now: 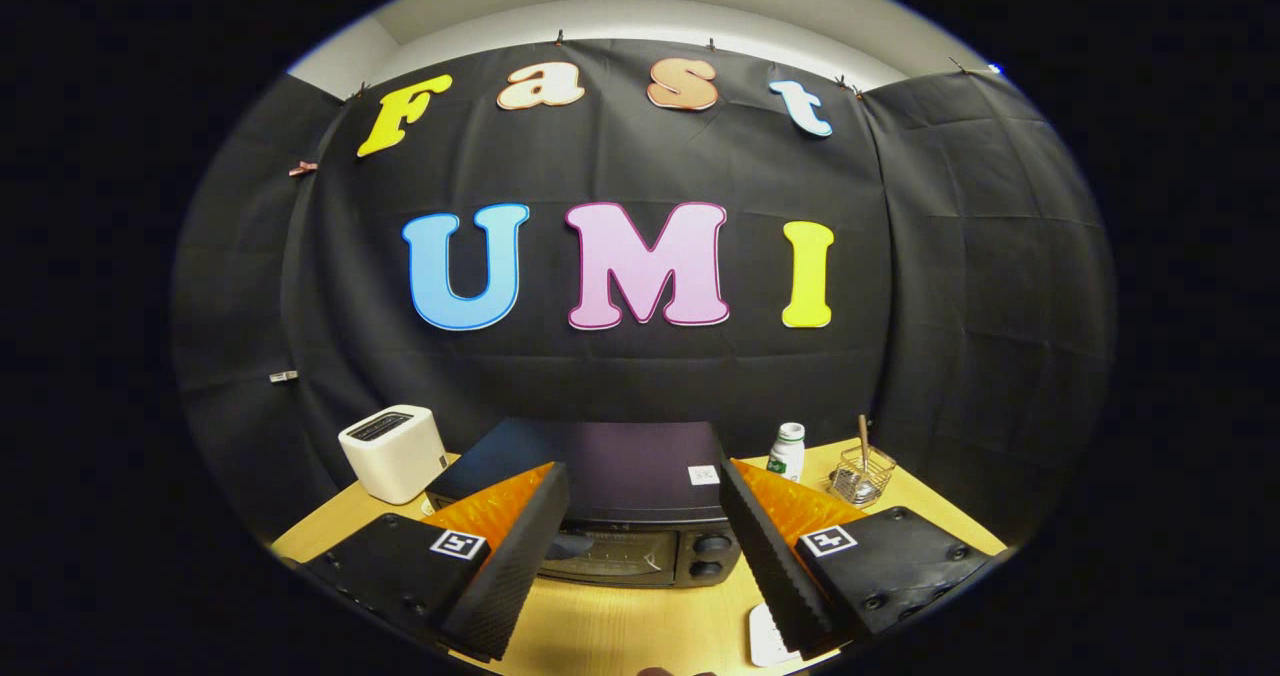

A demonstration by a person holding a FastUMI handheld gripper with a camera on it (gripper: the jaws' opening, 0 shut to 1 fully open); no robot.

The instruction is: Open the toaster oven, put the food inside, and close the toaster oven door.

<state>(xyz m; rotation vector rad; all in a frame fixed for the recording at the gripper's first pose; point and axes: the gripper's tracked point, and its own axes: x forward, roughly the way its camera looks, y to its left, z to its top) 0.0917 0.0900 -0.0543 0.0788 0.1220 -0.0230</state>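
Toaster oven: the black toaster oven (610,501) sits on the wooden table (640,626), straight ahead of the claw and seen in the gap between its two fingers; its door (615,554) looks closed, with two round knobs (712,556) stacked at the right of the front.
Top of the oven: dark and flat, with a small white sticker (703,475) near its right corner.
Left neighbour: a white slot toaster (393,451) stands just beside the oven's left rear corner, near the black cloth backdrop (640,376).
Right neighbours: a white bottle with a green label (788,451) stands behind the right finger, and further right a small wire basket (862,474) holds a wooden stick that points upward.
Near edge: part of a flat white object (768,638) lies on the table just inside the right finger – too cut off to identify.
In the way: nothing lies on the table between the fingers and the oven front.
Claw: the gripper (640,646) hangs above the table with its fingers spread wide – holding nothing and touching nothing.
Food: I cannot tell where it is.
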